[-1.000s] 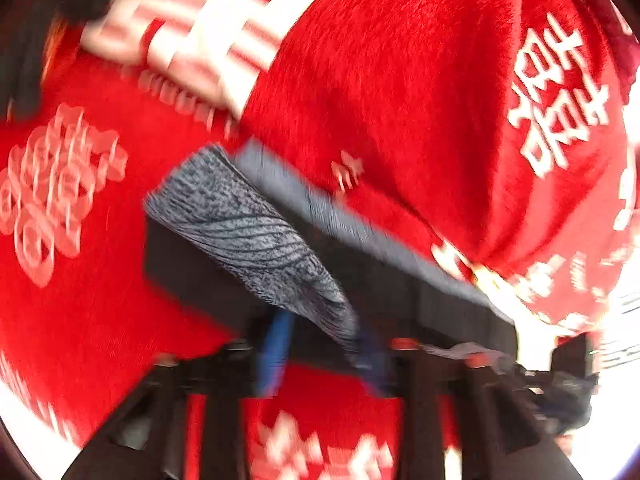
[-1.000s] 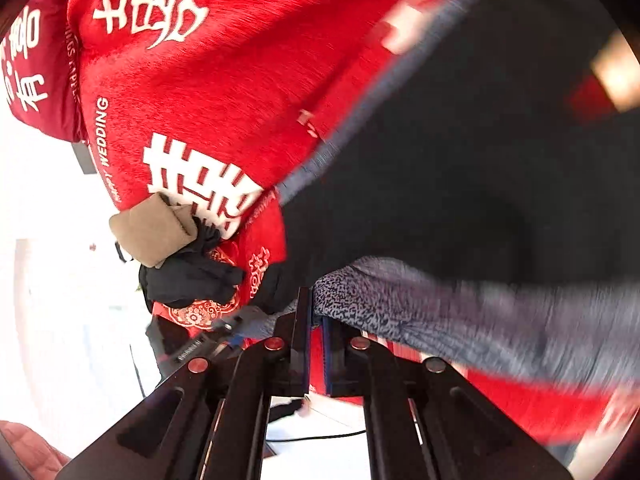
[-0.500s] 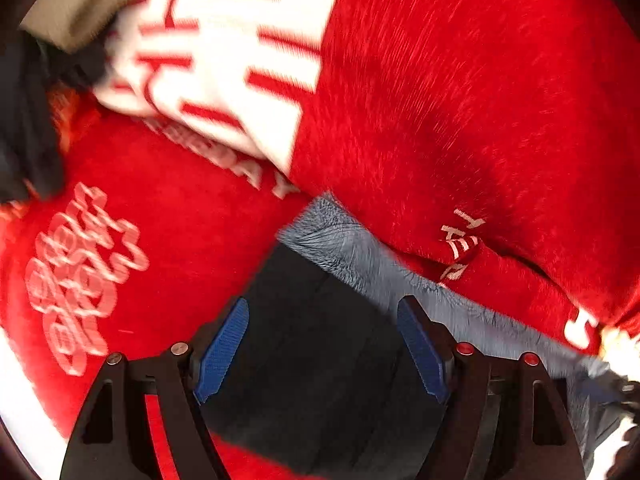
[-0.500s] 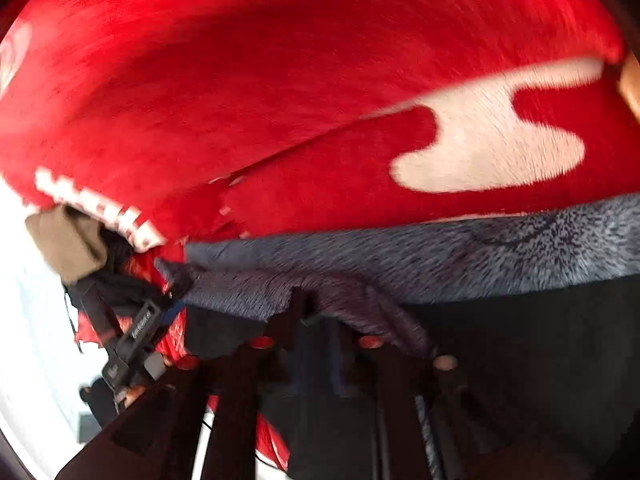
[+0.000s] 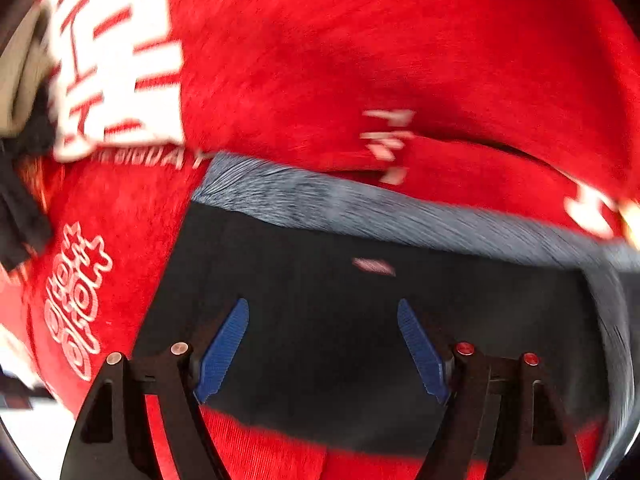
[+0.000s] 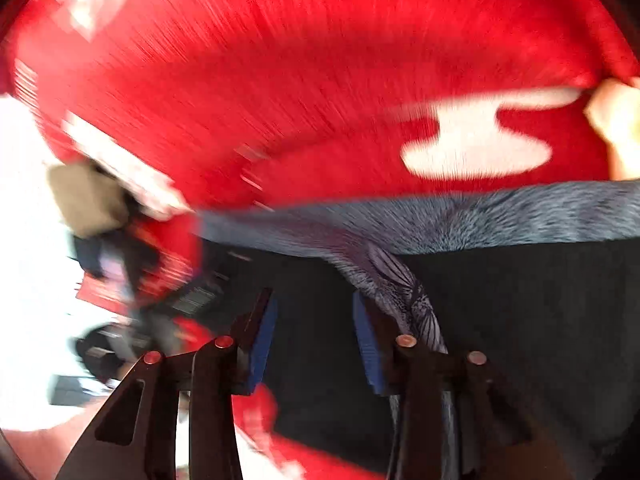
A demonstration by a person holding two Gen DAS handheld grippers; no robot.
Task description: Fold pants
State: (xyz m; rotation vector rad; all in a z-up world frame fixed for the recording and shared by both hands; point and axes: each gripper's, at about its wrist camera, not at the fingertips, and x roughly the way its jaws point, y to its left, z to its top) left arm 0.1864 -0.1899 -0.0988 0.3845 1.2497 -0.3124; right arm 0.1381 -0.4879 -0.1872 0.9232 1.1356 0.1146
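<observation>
The black pants (image 5: 320, 332) with a grey speckled waistband (image 5: 360, 208) lie on a red blanket with white characters (image 5: 360, 60). My left gripper (image 5: 323, 312) is open just over the black fabric, holding nothing. In the right wrist view the pants (image 6: 520, 300) fill the lower right, with the waistband (image 6: 480, 220) across the middle and a fold of it lying by the right finger. My right gripper (image 6: 314, 308) is open with its blue pads apart over the black fabric. Both views are motion-blurred.
The red blanket (image 6: 320, 80) covers the surface all around the pants. The person's dark glove and beige sleeve (image 6: 88, 200) holding the left gripper show at the left of the right wrist view. A bright white area (image 6: 24, 240) lies beyond the blanket's left edge.
Both grippers were shut on the grey waistband a second ago. The left opened first, then the right; the pants now lie flat on the blanket beneath them.
</observation>
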